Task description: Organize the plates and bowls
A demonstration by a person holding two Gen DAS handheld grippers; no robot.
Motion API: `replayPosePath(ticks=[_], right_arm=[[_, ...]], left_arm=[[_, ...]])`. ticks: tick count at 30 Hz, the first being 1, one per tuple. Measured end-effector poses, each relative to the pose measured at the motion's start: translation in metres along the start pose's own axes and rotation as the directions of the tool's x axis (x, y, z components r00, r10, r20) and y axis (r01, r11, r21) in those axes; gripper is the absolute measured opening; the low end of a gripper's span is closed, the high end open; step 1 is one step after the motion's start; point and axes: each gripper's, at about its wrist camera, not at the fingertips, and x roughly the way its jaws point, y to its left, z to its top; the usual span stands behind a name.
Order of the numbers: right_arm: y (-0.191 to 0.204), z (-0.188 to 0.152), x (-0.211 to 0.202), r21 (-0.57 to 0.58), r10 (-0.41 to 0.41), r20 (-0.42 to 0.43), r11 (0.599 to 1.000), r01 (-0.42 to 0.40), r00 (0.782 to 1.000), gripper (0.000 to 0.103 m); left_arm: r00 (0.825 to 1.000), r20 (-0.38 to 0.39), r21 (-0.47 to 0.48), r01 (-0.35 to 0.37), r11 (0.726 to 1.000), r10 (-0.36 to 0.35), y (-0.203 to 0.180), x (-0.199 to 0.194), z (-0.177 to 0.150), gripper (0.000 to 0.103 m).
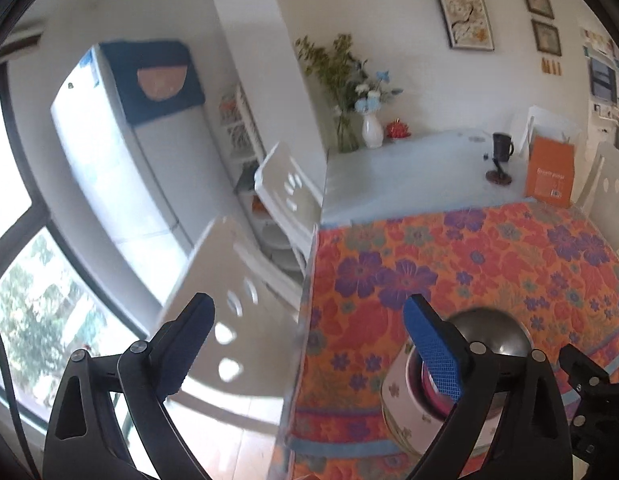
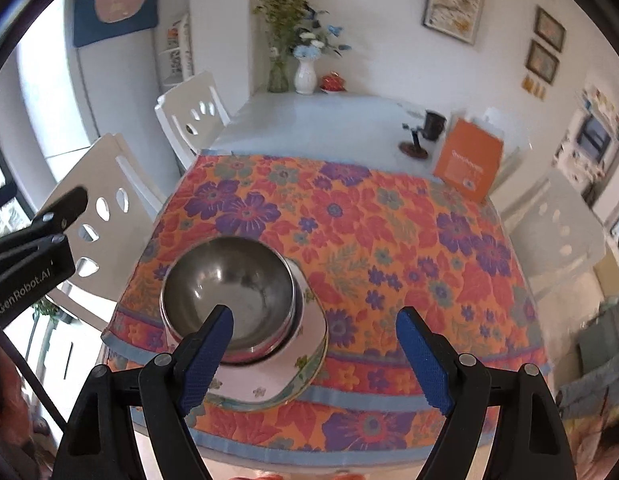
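- I see a steel bowl (image 2: 229, 292) nested on stacked bowls on a floral plate (image 2: 305, 364), at the near left edge of the counter (image 2: 389, 240).
- A flowered orange cloth covers it; white chairs (image 2: 105, 200) stand left.
- My left hand-held gripper (image 1: 309, 344) gapes empty; my right hand-held gripper (image 2: 315, 356) hangs open above the plate.

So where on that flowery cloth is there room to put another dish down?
Most of the floral cloth is bare: the whole stretch right of the stacked metal bowl and plates, back to the orange bag. The near-left corner, around that stack, is crowded.
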Motion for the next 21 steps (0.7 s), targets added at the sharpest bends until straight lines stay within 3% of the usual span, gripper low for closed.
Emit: replayPosePath(ticks=[3, 6, 8, 12, 21], right_arm=[[-0.001, 0.012, -0.01, -0.013, -0.022, 0.051, 1.0, 0.022, 0.998, 0.082], [-0.008, 0.017, -0.015, 0.025, -0.061, 0.068, 0.998, 0.06, 0.996, 0.088], [-0.017, 0.014, -0.008, 0.077, -0.076, 0.029, 0.994, 0.073, 0.997, 0.091], [-0.026, 0.007, 0.008, 0.123, 0.008, -0.064, 0.992, 0.0, 0.998, 0.091], [-0.011, -0.006, 0.013, 0.092, 0.02, -0.098, 0.996, -0.011, 0.995, 0.091]], left_arm=[[0.999, 0.045, -0.007, 0.011, 1.0, -0.011, 0.003, -0.008, 0.013, 0.103], [0.997, 0.007, 0.014, 0.08, 0.997, -0.08, -0.002, -0.004, 0.016, 0.103], [0.994, -0.017, 0.003, 0.104, 0.995, -0.104, -0.004, 0.001, 0.013, 0.103], [0.994, -0.03, 0.025, 0.103, 0.994, -0.103, -0.01, 0.006, 0.008, 0.103], [0.99, -0.029, 0.011, 0.135, 0.991, -0.135, -0.015, 0.008, 0.012, 0.103]])
